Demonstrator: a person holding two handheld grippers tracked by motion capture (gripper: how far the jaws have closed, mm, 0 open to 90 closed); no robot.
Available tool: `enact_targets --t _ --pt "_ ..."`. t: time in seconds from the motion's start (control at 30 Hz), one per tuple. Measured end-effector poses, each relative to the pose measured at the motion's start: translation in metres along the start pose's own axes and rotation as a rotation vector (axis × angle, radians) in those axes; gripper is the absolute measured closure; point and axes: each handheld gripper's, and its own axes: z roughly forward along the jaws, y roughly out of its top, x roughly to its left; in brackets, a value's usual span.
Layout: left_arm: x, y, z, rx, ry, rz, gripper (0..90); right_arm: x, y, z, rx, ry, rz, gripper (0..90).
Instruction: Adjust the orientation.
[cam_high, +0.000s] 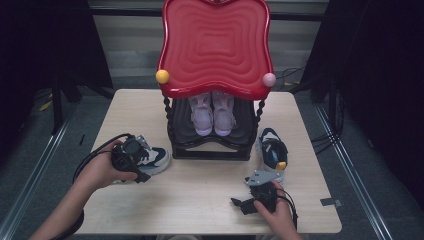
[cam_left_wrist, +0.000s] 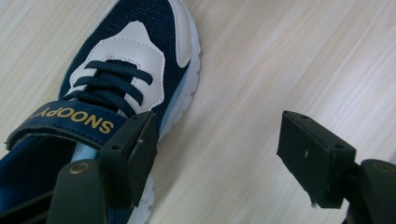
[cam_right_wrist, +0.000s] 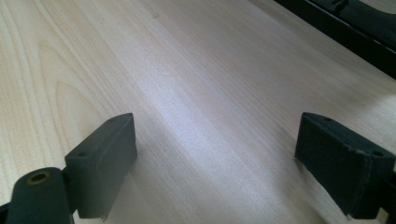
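A navy and white sneaker (cam_high: 154, 158) (cam_left_wrist: 126, 60) with a gold-lettered strap lies on the left of the table, toe pointing right. My left gripper (cam_high: 134, 156) (cam_left_wrist: 219, 140) hovers over its heel end, open. One jaw stands against the shoe's side, and bare wood lies between the pads. The matching sneaker (cam_high: 273, 153) sits to the right of the rack. My right gripper (cam_high: 243, 204) (cam_right_wrist: 217, 135) rests low near the front edge, open over bare table.
A shoe rack with a red wavy top shelf (cam_high: 215, 45) stands at the back centre. Its black lower shelf (cam_high: 210, 145) holds a pink pair of shoes (cam_high: 213, 114). The wooden table (cam_high: 200, 200) has free room between the hands. Dark floor and cables surround it.
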Motion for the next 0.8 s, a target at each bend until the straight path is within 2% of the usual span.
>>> enact_targets --t 0.07,0.2,0.43,0.63,0.73,0.8 --pt "0.000 -0.001 -0.003 0.018 0.004 0.022 27.8 0.000 0.000 0.000 -0.004 -0.003 -0.005 11.8" --pt "0.000 -0.002 -0.009 0.046 0.028 0.035 26.7 0.000 0.000 0.000 -0.003 -0.003 -0.005 11.8" --pt "0.012 -0.012 -0.018 0.076 0.069 0.015 26.9 0.000 0.000 0.000 -0.004 -0.003 -0.006 11.8" --pt "0.027 -0.026 -0.010 0.108 0.080 -0.029 29.0 0.000 0.000 0.000 -0.004 -0.003 -0.006 11.8" --pt "0.029 -0.031 -0.002 0.132 0.086 -0.009 36.2 0.000 0.000 0.000 -0.004 -0.003 -0.006 11.8" --pt "0.029 -0.031 -0.001 0.144 0.105 0.007 47.7 0.000 0.000 0.000 -0.004 -0.003 -0.006 11.8"
